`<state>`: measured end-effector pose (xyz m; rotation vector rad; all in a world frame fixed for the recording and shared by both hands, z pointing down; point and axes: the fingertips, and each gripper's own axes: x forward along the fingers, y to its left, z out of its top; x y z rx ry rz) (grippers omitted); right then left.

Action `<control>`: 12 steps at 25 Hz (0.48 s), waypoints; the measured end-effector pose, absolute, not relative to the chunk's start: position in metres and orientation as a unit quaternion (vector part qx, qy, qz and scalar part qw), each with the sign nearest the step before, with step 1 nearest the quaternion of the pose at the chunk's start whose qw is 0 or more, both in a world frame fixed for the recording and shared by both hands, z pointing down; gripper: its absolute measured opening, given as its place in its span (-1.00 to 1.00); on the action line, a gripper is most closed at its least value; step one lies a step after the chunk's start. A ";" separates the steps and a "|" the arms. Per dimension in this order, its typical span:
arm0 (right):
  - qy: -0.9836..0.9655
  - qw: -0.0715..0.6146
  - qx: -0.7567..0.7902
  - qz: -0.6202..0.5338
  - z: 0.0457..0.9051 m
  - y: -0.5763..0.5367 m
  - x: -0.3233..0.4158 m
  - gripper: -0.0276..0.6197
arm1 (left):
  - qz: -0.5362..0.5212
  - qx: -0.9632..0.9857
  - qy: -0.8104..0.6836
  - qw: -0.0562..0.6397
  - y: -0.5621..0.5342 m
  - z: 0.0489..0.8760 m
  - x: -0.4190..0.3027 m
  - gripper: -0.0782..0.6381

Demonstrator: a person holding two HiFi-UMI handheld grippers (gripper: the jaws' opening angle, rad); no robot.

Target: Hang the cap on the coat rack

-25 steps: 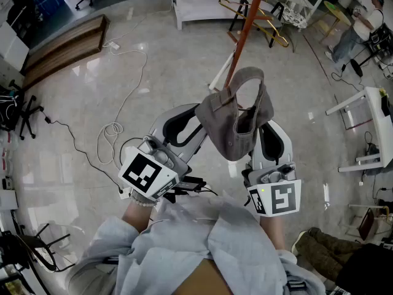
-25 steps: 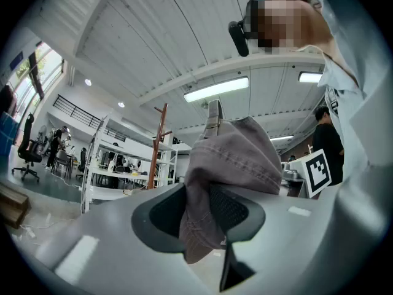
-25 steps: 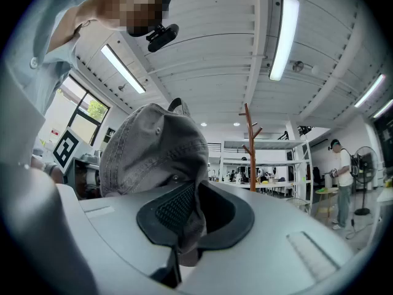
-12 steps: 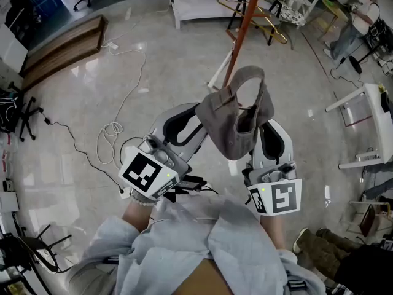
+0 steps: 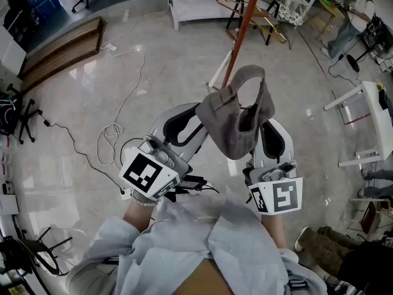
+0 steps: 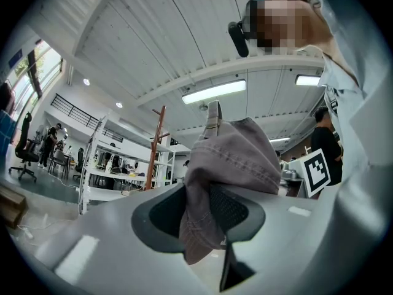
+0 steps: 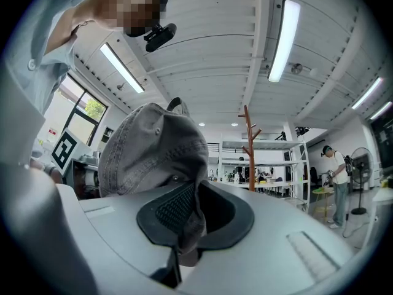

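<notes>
Head view: cap (image 5: 236, 118) is held in the air in front of the person, strung between both tools. The left gripper (image 5: 187, 125) pinches its left edge, the right gripper (image 5: 267, 137) its right edge. The crown sags down and the back opening faces up. The orange coat rack (image 5: 242, 35) pole runs behind the cap, so the cap is not hung yet. Risk: the cap covers the line of sight to the pole, so a peg is easy to miss. The loose cable (image 5: 113, 134) on the floor could snag a foot on the way over.

Left gripper view: left gripper (image 6: 206, 217) has its jaws pressed onto a fold of the cap (image 6: 236, 158). The coat rack (image 6: 156, 146) stands well apart. Risk: the bite is thin and on soft cloth, so a tug could pull it out.

Right gripper view: right gripper (image 7: 193, 217) is clamped on the rim of the cap (image 7: 156, 158). The coat rack (image 7: 250, 146) is far off, its pegs short. Risk: if one side lets go first, the cap swings and drops off the peg.
</notes>
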<state>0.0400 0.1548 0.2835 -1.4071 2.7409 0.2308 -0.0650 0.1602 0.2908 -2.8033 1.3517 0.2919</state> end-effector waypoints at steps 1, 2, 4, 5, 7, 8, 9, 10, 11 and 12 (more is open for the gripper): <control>0.886 0.027 -0.456 0.075 0.283 0.156 0.039 -0.82 | 0.094 -0.897 0.432 0.009 0.162 0.290 -0.066 -0.43; 0.886 0.029 -0.456 0.075 0.283 0.157 0.037 -0.82 | 0.094 -0.897 0.432 0.010 0.164 0.290 -0.068 -0.43; 0.886 0.031 -0.456 0.075 0.283 0.161 0.032 -0.82 | 0.095 -0.897 0.432 0.011 0.168 0.290 -0.072 -0.43; 0.886 0.031 -0.456 0.075 0.284 0.163 0.030 -0.82 | 0.095 -0.897 0.433 0.012 0.170 0.291 -0.075 -0.43; 0.886 0.032 -0.456 0.074 0.286 0.167 0.023 -0.82 | 0.094 -0.896 0.434 0.013 0.174 0.292 -0.082 -0.43; 0.886 0.033 -0.457 0.074 0.287 0.170 0.020 -0.82 | 0.094 -0.896 0.434 0.013 0.176 0.293 -0.085 -0.43; 0.886 0.034 -0.458 0.073 0.288 0.171 0.017 -0.82 | 0.093 -0.896 0.434 0.013 0.178 0.294 -0.087 -0.43; 0.885 0.034 -0.458 0.072 0.289 0.173 0.015 -0.82 | 0.093 -0.896 0.434 0.012 0.179 0.295 -0.090 -0.43; 0.885 0.034 -0.458 0.071 0.290 0.174 0.012 -0.82 | 0.093 -0.896 0.434 0.012 0.181 0.296 -0.093 -0.43; 0.886 0.034 -0.458 0.071 0.291 0.175 0.010 -0.82 | 0.094 -0.896 0.434 0.011 0.182 0.297 -0.095 -0.43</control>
